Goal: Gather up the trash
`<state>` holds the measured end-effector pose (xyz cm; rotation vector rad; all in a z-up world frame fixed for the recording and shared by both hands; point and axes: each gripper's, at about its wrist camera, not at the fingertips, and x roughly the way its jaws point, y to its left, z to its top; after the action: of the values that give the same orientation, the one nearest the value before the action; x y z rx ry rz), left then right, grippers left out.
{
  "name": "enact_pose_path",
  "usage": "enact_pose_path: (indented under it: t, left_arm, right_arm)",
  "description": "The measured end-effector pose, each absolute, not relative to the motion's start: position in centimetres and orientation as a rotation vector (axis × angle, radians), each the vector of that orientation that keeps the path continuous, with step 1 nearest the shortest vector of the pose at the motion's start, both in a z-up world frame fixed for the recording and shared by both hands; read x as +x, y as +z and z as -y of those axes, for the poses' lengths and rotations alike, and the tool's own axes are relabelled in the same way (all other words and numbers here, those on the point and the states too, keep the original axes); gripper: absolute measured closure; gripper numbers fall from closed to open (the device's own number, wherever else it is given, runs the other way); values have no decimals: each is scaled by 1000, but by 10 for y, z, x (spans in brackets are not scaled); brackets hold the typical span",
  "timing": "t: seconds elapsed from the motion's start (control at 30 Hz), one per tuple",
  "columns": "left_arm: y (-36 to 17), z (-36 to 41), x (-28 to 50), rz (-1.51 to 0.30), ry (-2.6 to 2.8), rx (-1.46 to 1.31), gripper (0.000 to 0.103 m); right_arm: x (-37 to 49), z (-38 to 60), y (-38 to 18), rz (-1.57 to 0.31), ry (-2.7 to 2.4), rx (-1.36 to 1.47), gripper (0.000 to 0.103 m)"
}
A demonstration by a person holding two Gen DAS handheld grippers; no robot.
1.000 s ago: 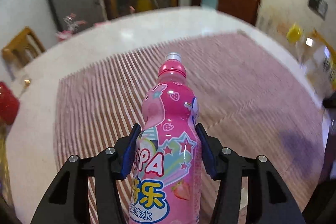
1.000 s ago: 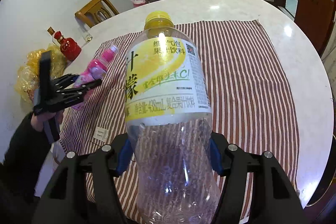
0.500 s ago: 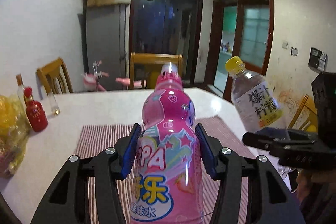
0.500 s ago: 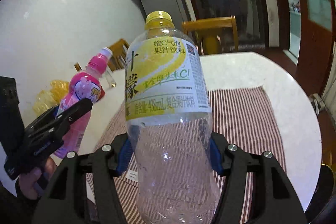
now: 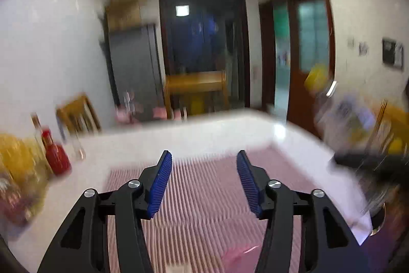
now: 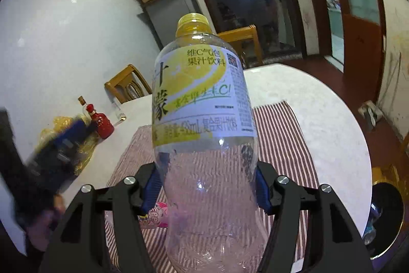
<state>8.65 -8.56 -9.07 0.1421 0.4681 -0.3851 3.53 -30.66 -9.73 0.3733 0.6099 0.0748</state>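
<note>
The right gripper [image 6: 205,186] is clamped on a clear lemon-drink bottle [image 6: 204,119], its blue pads pressing the ribbed lower body from both sides, so the yellow cap [image 6: 193,19] points up and away from the camera and the label faces it. Taking the bottle low on its body is, I judge, what keeps it steady in the air above the striped cloth [image 6: 281,145], and the bottle appears empty, which suits it as trash. The left gripper [image 5: 203,179] holds nothing: its jaws stand apart with only the striped cloth [image 5: 202,196] showing between the blue pads [image 5: 161,183], and the whole left view is smeared. Just below the right gripper's left finger, a pink bottle [image 6: 154,218] lies on its side on the cloth, partly hidden behind the clear bottle; a faint pink smear at the bottom of the left view, under the open jaws, is likely the same thing, though it is too blurred to be sure. Lying free like that, it is not yet collected. Off to the left of the right gripper, a red bottle [image 6: 101,123] and a crumpled yellow bag [image 6: 61,124] sit near the edge of the white round table [image 6: 319,119], well apart from both grips. No bin is plainly visible.
</note>
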Motion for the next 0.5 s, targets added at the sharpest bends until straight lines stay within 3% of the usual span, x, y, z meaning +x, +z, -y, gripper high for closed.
enact_pose_path:
  t: [0.07,0.13,0.23,0.5]
  left_arm:
    - [-130,84,103,-655,-445,63,53]
    - [-146,95,102,-706,-447,109,50]
    - [-160,120,107,-797,-482,196,25]
    - [-229,154,83,-959,-451,380,26]
  right_arm:
    - [37,313,-104,-616,64,393,43]
    - [39,318,-107,-623,56,404,43]
    - [38,322,-109,-618,50,419,43]
    - [29,343,-128,-623,49,489,43]
